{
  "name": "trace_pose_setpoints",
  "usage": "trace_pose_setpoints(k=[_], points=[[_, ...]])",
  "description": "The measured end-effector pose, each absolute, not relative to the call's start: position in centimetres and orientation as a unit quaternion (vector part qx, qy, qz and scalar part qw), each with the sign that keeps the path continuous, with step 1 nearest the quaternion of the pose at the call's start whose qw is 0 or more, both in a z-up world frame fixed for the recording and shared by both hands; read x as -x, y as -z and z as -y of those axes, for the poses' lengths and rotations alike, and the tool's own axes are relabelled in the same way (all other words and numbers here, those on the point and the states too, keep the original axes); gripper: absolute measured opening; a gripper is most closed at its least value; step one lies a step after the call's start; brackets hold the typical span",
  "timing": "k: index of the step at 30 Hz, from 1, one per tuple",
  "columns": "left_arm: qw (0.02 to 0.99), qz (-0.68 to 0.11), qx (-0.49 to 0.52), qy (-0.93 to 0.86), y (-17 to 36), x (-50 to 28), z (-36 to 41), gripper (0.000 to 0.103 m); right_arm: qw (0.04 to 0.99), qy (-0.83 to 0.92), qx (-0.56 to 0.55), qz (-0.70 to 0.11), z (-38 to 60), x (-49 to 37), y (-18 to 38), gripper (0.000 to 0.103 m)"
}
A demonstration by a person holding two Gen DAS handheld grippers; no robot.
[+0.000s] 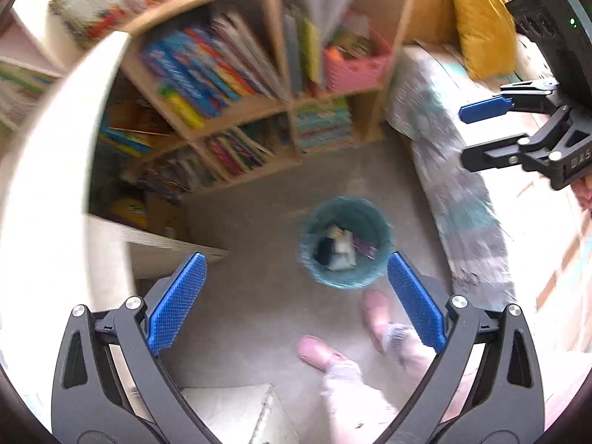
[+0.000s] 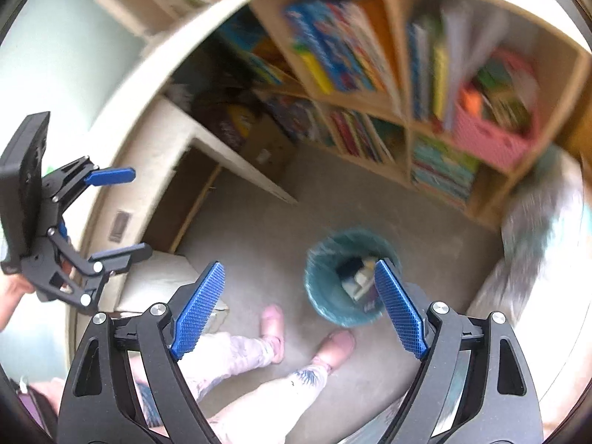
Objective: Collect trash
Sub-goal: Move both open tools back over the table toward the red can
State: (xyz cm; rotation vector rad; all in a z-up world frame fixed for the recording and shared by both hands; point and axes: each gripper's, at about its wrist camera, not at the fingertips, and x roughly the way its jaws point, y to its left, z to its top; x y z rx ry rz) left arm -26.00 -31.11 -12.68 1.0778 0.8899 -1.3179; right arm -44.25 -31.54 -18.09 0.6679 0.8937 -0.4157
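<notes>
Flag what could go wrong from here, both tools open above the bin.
1. The small round teal wastebasket stands free on the carpet right by the person's pink slippers; a step could tip out the trash inside.
2. Left tool and right tool hang side by side, empty; a careless swing could knock them together.
3. Both views are blurred, so a pick attempted now may miss.

A wooden cube bookshelf is standing on grey carpet, holding rows of colourful books and a pink basket. A mustard cushion is leaning nearby.
</notes>
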Motion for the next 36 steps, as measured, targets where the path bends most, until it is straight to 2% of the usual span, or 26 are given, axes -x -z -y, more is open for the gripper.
trace_pose_setpoints(k=[7, 13, 25, 36], points=[[0.630, -0.361, -0.449, 0.521, 7.8, 18.6, 26.7, 0.096, 0.871, 0.142, -0.251, -0.398, 28.6, 36.0, 11.3, 0.088], [0.682, -0.356, -0.427, 0.476, 4.3, 11.3, 22.1, 0.096, 0.889, 0.087, -0.196, -0.404, 25.1, 28.2, 8.1, 0.088], [0.758, -0.395, -0.370, 0.364, 1.1, -2.2, 11.3, 0.096, 0.896, -0.017, -0.114, -0.429, 18.1, 12.3, 5.3, 0.088], [0.781, -0.429, -0.333, 0.307, 0.6, -9.4, 4.4, 0.096, 0.890, -0.085, -0.062, -0.443, 12.9, -0.3, 3.2, 0.088]])
